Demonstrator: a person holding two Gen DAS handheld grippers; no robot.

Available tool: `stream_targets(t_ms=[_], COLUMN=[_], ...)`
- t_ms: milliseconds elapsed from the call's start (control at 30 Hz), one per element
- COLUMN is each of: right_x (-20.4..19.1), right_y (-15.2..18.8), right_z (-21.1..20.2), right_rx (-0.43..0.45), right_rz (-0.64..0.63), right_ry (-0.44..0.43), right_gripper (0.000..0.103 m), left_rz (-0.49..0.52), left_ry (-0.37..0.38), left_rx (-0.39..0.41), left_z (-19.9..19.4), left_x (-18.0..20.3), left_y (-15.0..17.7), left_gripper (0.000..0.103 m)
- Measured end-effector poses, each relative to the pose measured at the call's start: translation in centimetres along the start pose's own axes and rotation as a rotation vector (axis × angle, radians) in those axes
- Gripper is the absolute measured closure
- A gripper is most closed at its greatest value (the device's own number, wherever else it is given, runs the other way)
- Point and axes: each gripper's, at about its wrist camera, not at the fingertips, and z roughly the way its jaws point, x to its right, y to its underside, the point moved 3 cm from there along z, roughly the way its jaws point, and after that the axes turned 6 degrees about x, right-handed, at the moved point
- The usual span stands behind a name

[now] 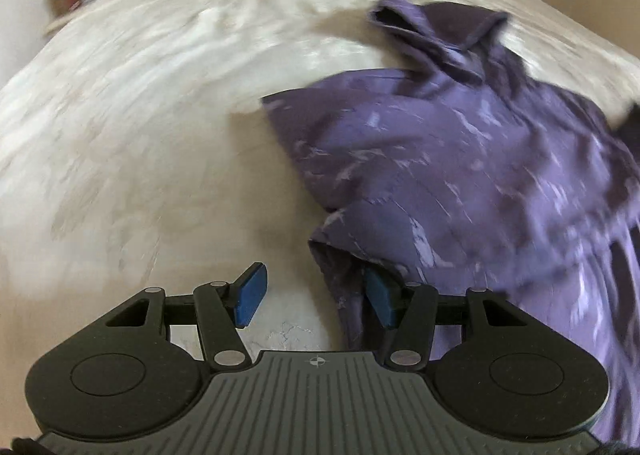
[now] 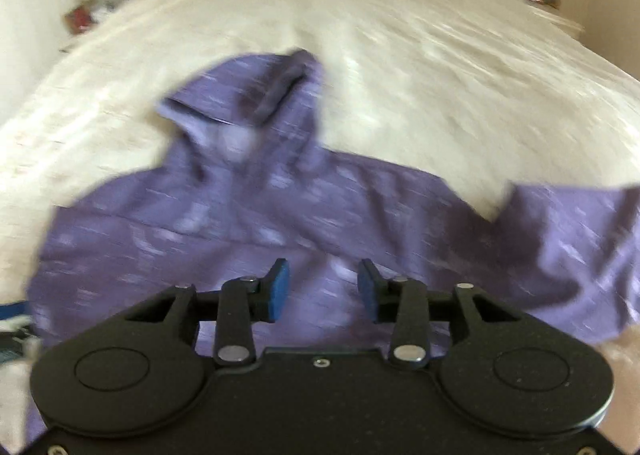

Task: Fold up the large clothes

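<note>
The left gripper [image 1: 316, 293] has its jaws partly apart; a fold of the purple patterned shirt [image 1: 460, 159] hangs against the inner face of its right-hand pad, the other pad clear of it, so no pinch shows. The shirt spreads ahead and right of those jaws on the white bedspread [image 1: 140, 115]. The right gripper [image 2: 323, 289] stands half open above the shirt [image 2: 280, 191], gripping nothing.
</note>
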Motion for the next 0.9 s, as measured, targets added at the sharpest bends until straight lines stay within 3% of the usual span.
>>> stream_targets(t_ms=[100,233,333,367,400,467,733,867,900], right_x=[-3.2,-9.0,-13.9,-15.3,-16.7,-19.5,-27.1,-28.8,-29.0], right_y=[-1.4,-3.1,-3.8,-4.1,-4.3,-4.8,-4.9,-4.3,-4.2], right_z=[0.1,1.5,3.1,3.7,4.3,5.9,12.2,14.2,14.7], right_rx=[-0.013,-0.062,-0.096,-0.109,-0.121,-0.143,-0.237,-0.289,-0.304], right_rz=[-0.039,-0.132,-0.199,-0.214,-0.229,-0.267,-0.422,-0.481,-0.488], right_ry=[-0.112,-0.282,-0.389,-0.422,-0.453,-0.503,-0.569,-0.568,-0.559], right_gripper=[0.053,0.053,0.053,0.053,0.052,0.048,0.045,0.045,0.049], left_rz=[0.088,0.092,0.111,0.108,0.108,0.121,0.058,0.031,0.018], left_ry=[0.031,0.084,0.116,0.14,0.159,0.188,0.174,0.166,0.169], left_rx=[0.024,0.057,0.071,0.073,0.072,0.08,0.132,0.132,0.132], left_z=[-0.5,-0.6,0.1,0.2,0.4,0.6,-0.7,-0.8,-0.8], left_x=[-0.3,-1.0,-0.8,-0.8,-0.7,-0.7,-0.7,-0.3,-0.3], left_y=[0.7,0.3,-0.5,-0.7,-0.7,-0.6,-0.1,-0.3,-0.3], left_gripper=[0.05,0.053,0.066,0.08,0.085,0.087,0.09,0.09,0.091])
